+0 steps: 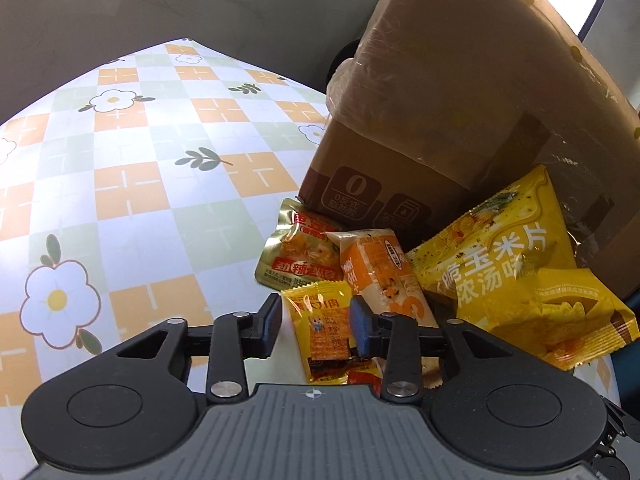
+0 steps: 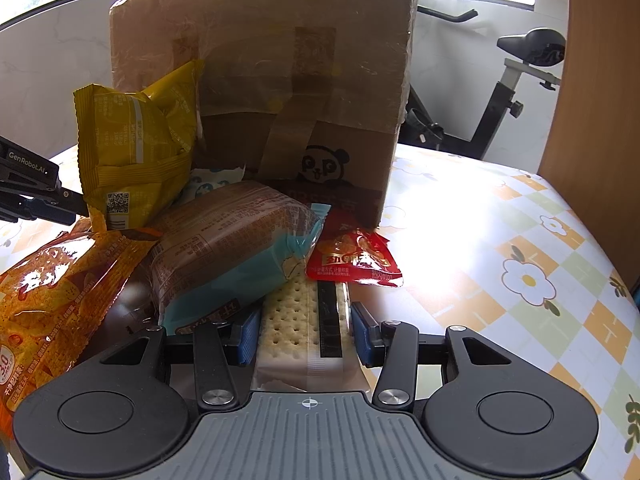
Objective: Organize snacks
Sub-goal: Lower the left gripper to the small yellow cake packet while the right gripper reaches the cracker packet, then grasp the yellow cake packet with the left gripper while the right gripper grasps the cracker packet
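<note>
My left gripper (image 1: 314,322) stands open around a small yellow snack packet (image 1: 320,328); the right pad touches it and a gap shows at the left pad. Beyond it lie a gold packet (image 1: 296,256), an orange-white packet (image 1: 380,272) and a big yellow corn-chip bag (image 1: 500,248) leaning on a cardboard box (image 1: 460,100). My right gripper (image 2: 304,332) is shut on a clear cracker packet (image 2: 296,320). A brown-and-teal packet (image 2: 232,240) lies over the cracker packet's far end, beside a red packet (image 2: 356,260).
A yellow bag (image 2: 136,140) and an orange chip bag (image 2: 52,292) crowd the left side in the right wrist view. The checked flower tablecloth (image 1: 140,160) spreads left of the pile. An exercise bike (image 2: 512,92) and a wooden panel (image 2: 592,80) stand behind the table.
</note>
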